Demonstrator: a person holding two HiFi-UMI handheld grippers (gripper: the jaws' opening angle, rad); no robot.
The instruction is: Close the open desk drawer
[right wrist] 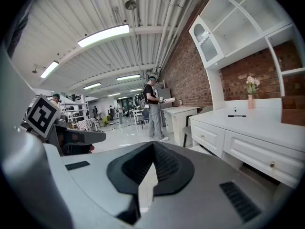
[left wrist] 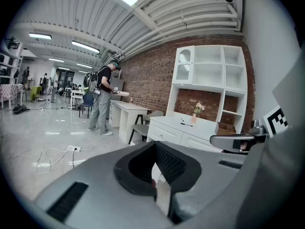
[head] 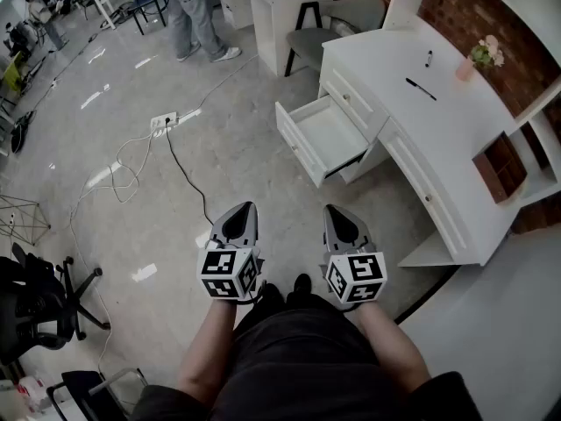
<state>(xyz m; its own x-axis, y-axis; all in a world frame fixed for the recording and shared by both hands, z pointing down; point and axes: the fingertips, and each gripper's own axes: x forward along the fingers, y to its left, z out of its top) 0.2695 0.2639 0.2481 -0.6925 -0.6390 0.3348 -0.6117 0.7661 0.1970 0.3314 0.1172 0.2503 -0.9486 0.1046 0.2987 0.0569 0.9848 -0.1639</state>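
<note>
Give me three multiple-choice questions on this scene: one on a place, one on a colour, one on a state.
1. The drawer of the desk is: A shut; B pulled out; C lifted right off the desk.
2. The desk is: A white; B black; C green.
3. The black pen lies: A inside the drawer; B under the desk; C on top of the desk.

Answers:
1 B, the head view looks down into its open inside.
2 A, its top and fronts are all white.
3 C, it rests on the bare desk top.
</note>
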